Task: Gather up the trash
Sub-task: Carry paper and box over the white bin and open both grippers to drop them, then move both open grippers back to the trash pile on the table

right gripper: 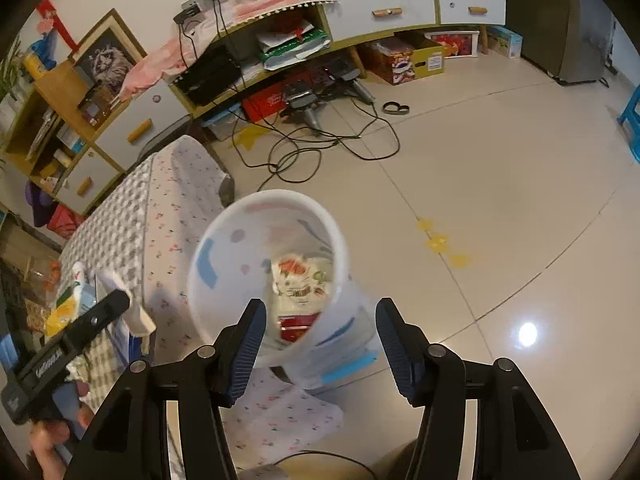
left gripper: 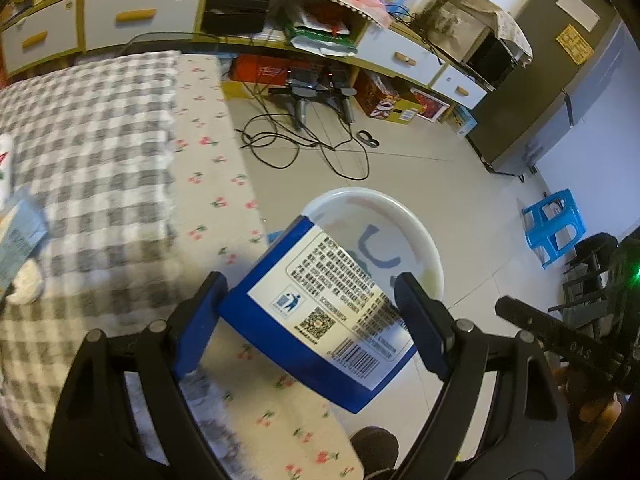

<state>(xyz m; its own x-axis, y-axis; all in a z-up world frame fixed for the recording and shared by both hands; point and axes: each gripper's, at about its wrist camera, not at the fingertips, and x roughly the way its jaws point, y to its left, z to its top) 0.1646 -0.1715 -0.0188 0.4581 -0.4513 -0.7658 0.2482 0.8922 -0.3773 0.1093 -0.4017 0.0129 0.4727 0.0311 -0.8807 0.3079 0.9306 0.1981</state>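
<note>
Left claw (left gripper: 308, 312) around glossy rectangular carton (left gripper: 320, 320)

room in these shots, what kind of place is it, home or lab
Most likely a lived-in home room, perhaps a bedroom. A bed with a checked cover sits beside a wooden drawer unit, cables trail across the tiled floor, and a white waste bin stands by the bed.

Blue stool (left gripper: 554, 226); black cables (right gripper: 320, 152); checked bedcover (left gripper: 88, 152).
</note>
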